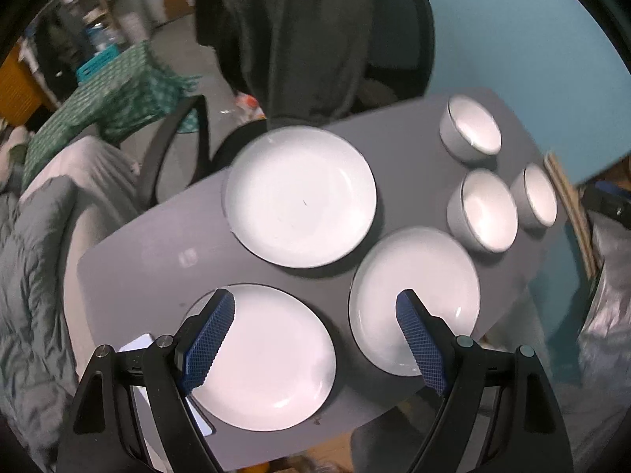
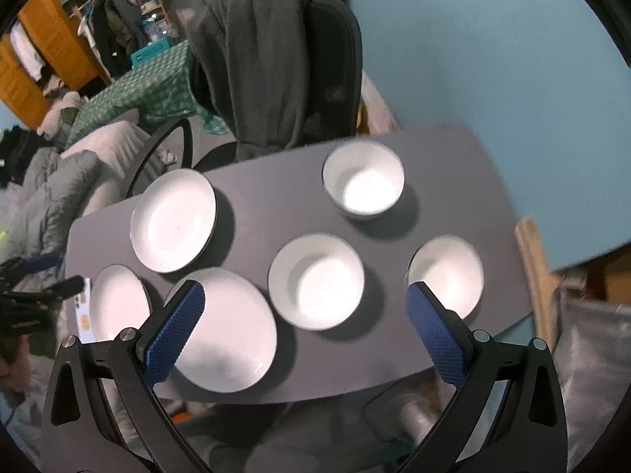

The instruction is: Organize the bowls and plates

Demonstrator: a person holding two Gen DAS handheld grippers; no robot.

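Three white plates lie apart on the grey table: a far plate, a near left plate and a near right plate. Three white bowls stand upright at the right: a far bowl, a middle bowl and a right bowl. My left gripper hangs open above the two near plates, holding nothing. My right gripper is open and empty above the middle bowl, between the near right plate and the right bowl.
A black office chair draped with a dark garment stands at the table's far side. A green patterned cloth and grey bedding are at the left. Wooden slats lean by the table's right edge, before a blue wall.
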